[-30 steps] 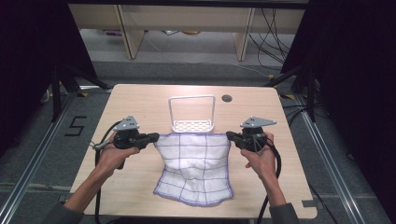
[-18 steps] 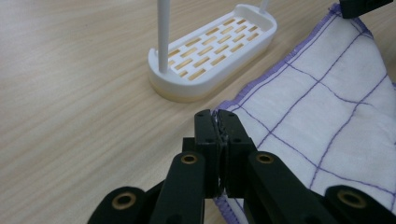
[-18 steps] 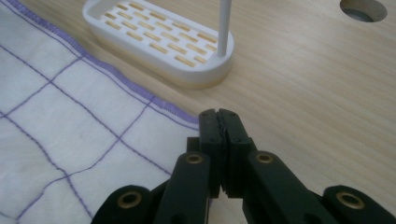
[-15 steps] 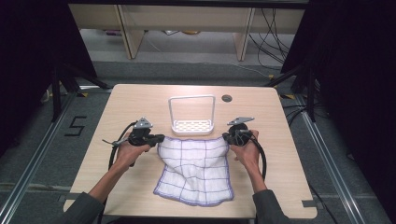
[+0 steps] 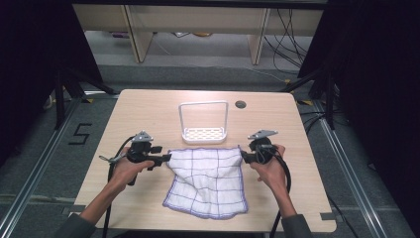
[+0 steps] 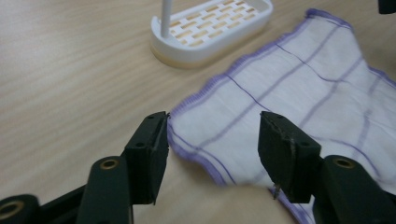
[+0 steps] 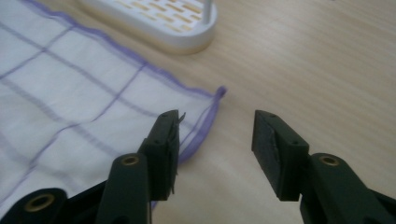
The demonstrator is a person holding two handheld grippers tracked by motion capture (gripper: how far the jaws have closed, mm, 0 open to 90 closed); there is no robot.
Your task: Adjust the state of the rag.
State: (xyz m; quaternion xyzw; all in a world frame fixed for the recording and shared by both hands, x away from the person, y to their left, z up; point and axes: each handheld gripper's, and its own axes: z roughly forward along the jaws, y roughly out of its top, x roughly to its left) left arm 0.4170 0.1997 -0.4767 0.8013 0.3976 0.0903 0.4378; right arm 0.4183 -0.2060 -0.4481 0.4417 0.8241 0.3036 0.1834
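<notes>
White rack (image 5: 203,121) stands just behind the cloth (image 5: 208,181); both tongs (image 5: 166,158) (image 5: 242,156), just opened, grip nothing.

Even, soft overhead light; dark surroundings; gripper views blur up close.

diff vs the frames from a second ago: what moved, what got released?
Both grippers came down to the table with the cloth's far corners. The left gripper and right gripper have just been opening; each corner now lies loose by the open jaws, so the cloth is let go, its far edge flat. The white rack and table stayed put.
</notes>
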